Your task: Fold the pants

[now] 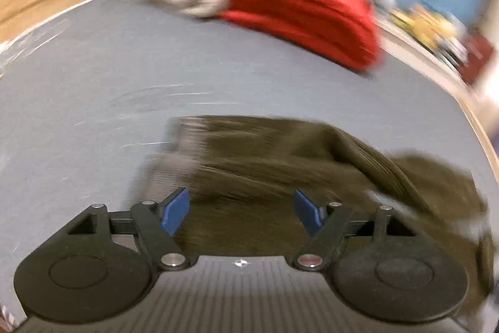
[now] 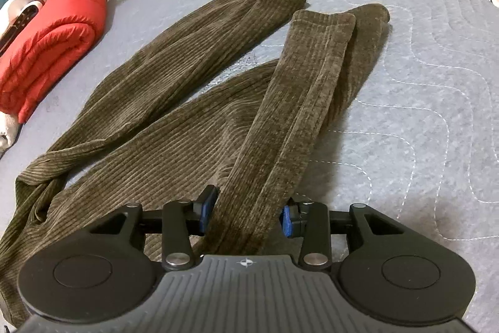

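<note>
The olive corduroy pants (image 2: 174,102) lie on the gray quilted mattress (image 2: 421,67), 2 legs running toward 1 o'clock. The right gripper (image 2: 246,216) straddles a folded-back leg, jaws parted. The left gripper (image 1: 241,216) is spread, empty.

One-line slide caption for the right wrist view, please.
Right tongs straddle a strip of olive corduroy pants sprawled on the grey quilted bed.
</note>
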Motion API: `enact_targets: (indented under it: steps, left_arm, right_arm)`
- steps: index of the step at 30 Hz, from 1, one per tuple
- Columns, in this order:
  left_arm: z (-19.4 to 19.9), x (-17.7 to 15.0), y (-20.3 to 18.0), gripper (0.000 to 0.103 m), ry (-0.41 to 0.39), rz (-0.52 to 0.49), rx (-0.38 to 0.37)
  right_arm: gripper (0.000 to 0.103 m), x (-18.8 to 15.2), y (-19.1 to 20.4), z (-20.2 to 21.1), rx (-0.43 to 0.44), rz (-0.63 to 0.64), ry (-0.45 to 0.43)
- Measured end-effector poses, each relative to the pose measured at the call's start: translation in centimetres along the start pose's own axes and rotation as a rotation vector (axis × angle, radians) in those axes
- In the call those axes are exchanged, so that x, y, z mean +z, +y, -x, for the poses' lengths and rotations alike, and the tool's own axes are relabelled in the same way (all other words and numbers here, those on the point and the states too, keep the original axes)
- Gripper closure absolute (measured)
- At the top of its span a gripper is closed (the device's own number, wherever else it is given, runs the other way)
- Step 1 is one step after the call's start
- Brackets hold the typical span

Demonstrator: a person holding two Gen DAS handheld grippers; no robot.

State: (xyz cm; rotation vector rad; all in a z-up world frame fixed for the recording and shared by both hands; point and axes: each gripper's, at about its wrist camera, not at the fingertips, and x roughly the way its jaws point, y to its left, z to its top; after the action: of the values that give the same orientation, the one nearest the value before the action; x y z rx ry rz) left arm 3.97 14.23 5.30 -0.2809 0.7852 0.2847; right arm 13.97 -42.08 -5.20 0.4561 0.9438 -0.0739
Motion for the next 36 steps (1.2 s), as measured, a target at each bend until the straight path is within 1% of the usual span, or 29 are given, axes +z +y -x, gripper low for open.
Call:
enact_targets:
  steps: [2,3,6,8,12,18,19,21,22,23,24,25,28,30,32,34,35,36]
  left_arm:
    - [-0.6,-1.8,-3.7,0.024,0.015,-0.154,-0.058]
    - [-1.1,-2.5,-5.0,0.025,0.033,-0.202,-0.081]
    - [-2.4,-4.6,-7.9,0.027,0.073,-0.315,-0.154]
    - [-3.3,-5.6,-9.3,0.030,0.102,-0.375,-0.179]
    - [-4.1,-6.2,-10.2,0.030,0.126,-0.403,-0.200]
    - [-4.6,-6.6,-10.5,0.030,0.154,-0.414,-0.210]
    - [-4.4,-6.6,-10.5,0.030,0.156,-0.418,-0.209]
    - [-4.6,-6.8,-10.6,0.030,0.160,-0.422,-0.207]
    - [-4.7,-6.8,-10.5,0.030,0.161,-0.422,-0.203]
    - [-4.8,-6.8,-10.4,0.030,0.163,-0.420,-0.201]
    - [-4.9,-6.7,-10.3,0.030,0.163,-0.417,-0.199]
    - [-4.9,-6.7,-10.1,0.030,0.164,-0.412,-0.196]
    - [-5.0,-6.4,-9.6,0.030,0.166,-0.398,-0.188]
    - [-5.1,-6.4,-9.3,0.030,0.167,-0.391,-0.185]
    - [-5.2,-6.3,-9.2,0.030,0.171,-0.387,-0.182]
    - [-5.2,-6.3,-9.1,0.029,0.173,-0.385,-0.181]
    - [-5.2,-6.3,-9.1,0.029,0.174,-0.385,-0.180]
    - [-5.2,-6.3,-9.1,0.028,0.174,-0.384,-0.180]
  right_arm:
    - [0.061,0.0,-0.3,0.1,-0.001,-0.018,0.002]
    - [0.061,0.0,-0.5,0.2,0.000,-0.030,0.002]
    - [0.059,0.1,-0.8,0.9,-0.001,-0.050,-0.020]
    - [0.059,0.4,-1.1,1.3,-0.011,-0.061,-0.042]
    - [0.058,0.8,-1.8,1.5,-0.024,-0.091,-0.062]
    - [0.059,1.1,-2.0,0.4,-0.064,-0.098,-0.064]
    - [0.061,1.1,-1.8,0.2,-0.068,-0.095,-0.067]
    - [0.076,1.2,-1.3,0.1,-0.075,-0.083,-0.080]
    - [0.080,1.1,-0.9,0.1,-0.079,-0.071,-0.090]
    - [0.087,1.1,-0.4,0.2,-0.082,-0.056,-0.103]
    - [0.099,1.0,0.2,0.4,-0.078,-0.037,-0.121]
    - [0.102,1.0,0.7,0.6,-0.070,-0.018,-0.134]
    - [0.102,0.6,2.9,1.0,-0.033,0.069,-0.167]
    - [0.102,0.2,4.2,1.0,-0.014,0.116,-0.169]
    - [0.102,0.0,4.8,0.7,-0.006,0.133,-0.155]
    - [0.100,0.3,4.9,0.6,-0.031,0.114,-0.155]
    - [0.092,0.5,4.6,0.6,-0.052,0.092,-0.160]
    - [0.074,0.7,4.2,0.7,-0.068,0.068,-0.171]
